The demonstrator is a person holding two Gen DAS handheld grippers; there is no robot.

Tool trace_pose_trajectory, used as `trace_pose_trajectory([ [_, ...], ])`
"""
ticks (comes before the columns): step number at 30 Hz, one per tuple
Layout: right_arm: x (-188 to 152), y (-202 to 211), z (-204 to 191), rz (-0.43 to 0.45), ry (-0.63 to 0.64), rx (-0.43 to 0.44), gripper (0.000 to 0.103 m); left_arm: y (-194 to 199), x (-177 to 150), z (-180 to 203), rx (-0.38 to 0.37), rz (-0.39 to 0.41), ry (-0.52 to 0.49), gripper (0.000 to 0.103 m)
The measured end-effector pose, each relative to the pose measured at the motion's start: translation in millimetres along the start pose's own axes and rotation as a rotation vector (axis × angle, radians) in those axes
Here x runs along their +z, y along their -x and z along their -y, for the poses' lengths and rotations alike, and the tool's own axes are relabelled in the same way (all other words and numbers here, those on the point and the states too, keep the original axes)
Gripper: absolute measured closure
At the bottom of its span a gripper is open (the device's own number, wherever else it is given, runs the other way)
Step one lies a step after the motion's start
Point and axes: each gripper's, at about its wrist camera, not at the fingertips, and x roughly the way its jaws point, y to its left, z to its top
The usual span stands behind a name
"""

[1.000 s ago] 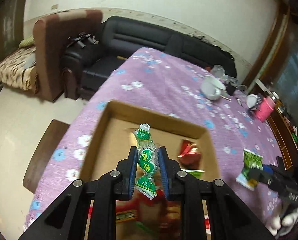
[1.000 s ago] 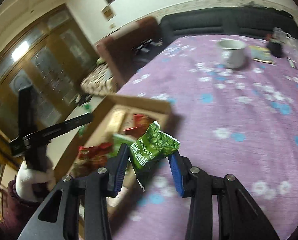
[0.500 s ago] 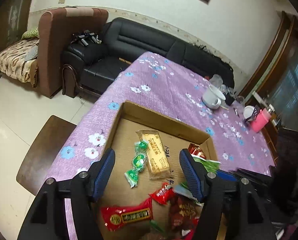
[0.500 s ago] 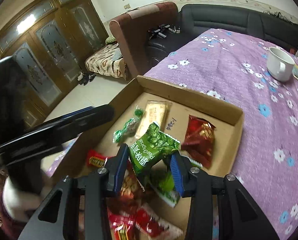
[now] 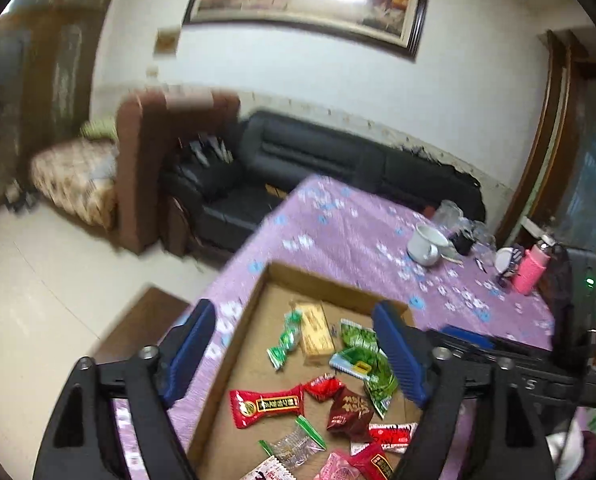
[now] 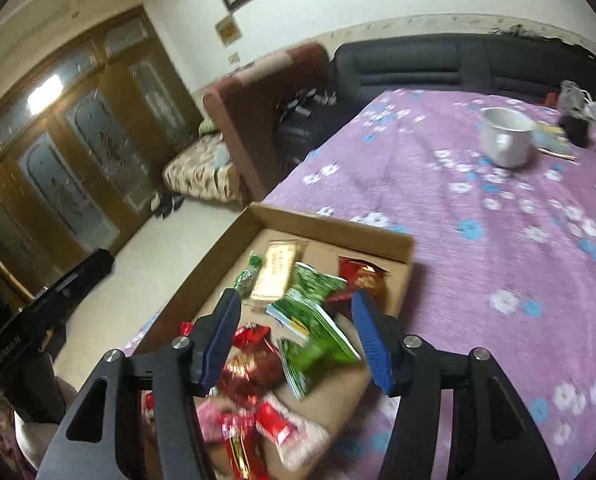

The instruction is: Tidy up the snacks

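Left wrist view: left gripper (image 5: 294, 344) above cardboard box (image 5: 322, 282), jaws wide, nothing between them. Box on purple flowered tablecloth (image 5: 358, 232), at table's near-left corner. Inside, toward far wall: tan biscuit bar (image 5: 316, 330) beside green twist-wrapped candy (image 5: 285, 340); green pea packet (image 5: 358, 340) toward right wall; long red packet (image 5: 266, 402) and dark red pouch (image 5: 348, 414) mid-floor; clear-wrapped sweet (image 5: 294, 444) and pink packets near the near edge. White mug (image 5: 426, 240) and pink bottle (image 5: 532, 270) well apart, toward table's far-right corner. Right wrist view: right gripper (image 6: 298, 340) over same box (image 6: 338, 226), jaws wide, empty; green pea packets (image 6: 314, 312) loose on box floor under the gap; tan bar (image 6: 276, 272) against far wall; red foil pouches (image 6: 254, 360) nearer; mug (image 6: 506, 136) far across cloth. Handling, judged: all packets light, soft, crinkly, film slippery; foil pouches air-filled, likely to slide or pop out under a hard pinch; bar stiffer but crumbly. Best hold judged at sealed end or flat crimped edge, light pressure; twist candy at its middle.
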Motion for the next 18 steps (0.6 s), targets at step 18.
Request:
trace_pose_trajectory([
  [18, -66, 185, -6, 0.292, 0.078, -0.151, 0.043, 54, -46, 77, 0.279, -0.024, -0.089, 0.0],
])
